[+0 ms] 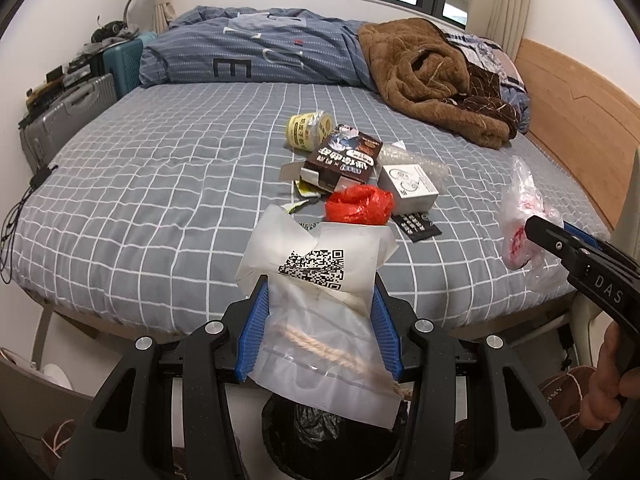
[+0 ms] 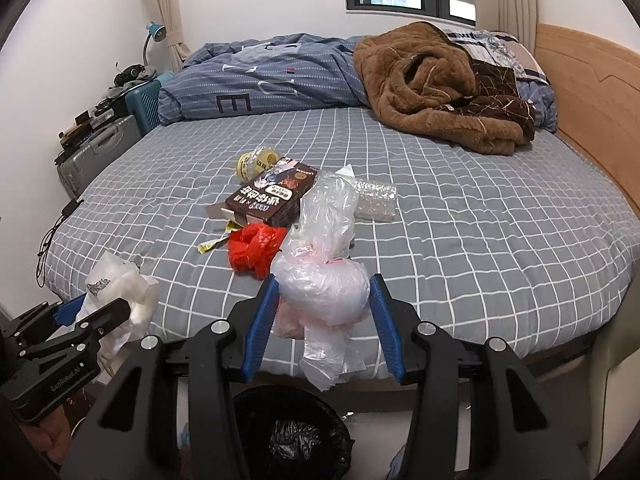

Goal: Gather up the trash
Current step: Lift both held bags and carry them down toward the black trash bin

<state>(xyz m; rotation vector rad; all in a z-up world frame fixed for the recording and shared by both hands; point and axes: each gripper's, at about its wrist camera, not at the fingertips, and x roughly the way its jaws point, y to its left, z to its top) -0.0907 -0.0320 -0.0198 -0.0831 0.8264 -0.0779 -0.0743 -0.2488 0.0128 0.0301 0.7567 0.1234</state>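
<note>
L claw: my left gripper (image 1: 316,308) is pinching a frosted plastic pouch w/ QR label (image 1: 316,280), rope piece inside; pads pressed on both sides.
R claw: my right gripper (image 2: 326,312) is clamped on a knotted clear-pink plastic bag (image 2: 324,280); bag tail hangs below the pads.
Bin: black-lined trash can (image 2: 292,436) on floor, at bed edge, right under both claws. Both loads sit above it, not yet let go.
Left on bed sheet (image 1: 160,184): red plastic bag (image 1: 358,204), brown snack box (image 1: 344,158), yellow-label bottle (image 1: 308,130), white small box (image 1: 408,184), bubble wrap (image 1: 416,160), black printed card (image 1: 416,226), yellow wrapper scrap (image 1: 306,190). All clustered mid-bed, touching or just beside each other.
Bin contents: cannot tell, only the crumpled liner shows.
Progress: early, I judge. Two pcs lifted, none of these dropped yet, approx seven pcs remaining.
Next, as I see it: release both over bin, then go back for the red bag, nearest.
Not trash, prob.: brown fleece blanket (image 1: 432,80), duvet (image 1: 256,52).
</note>
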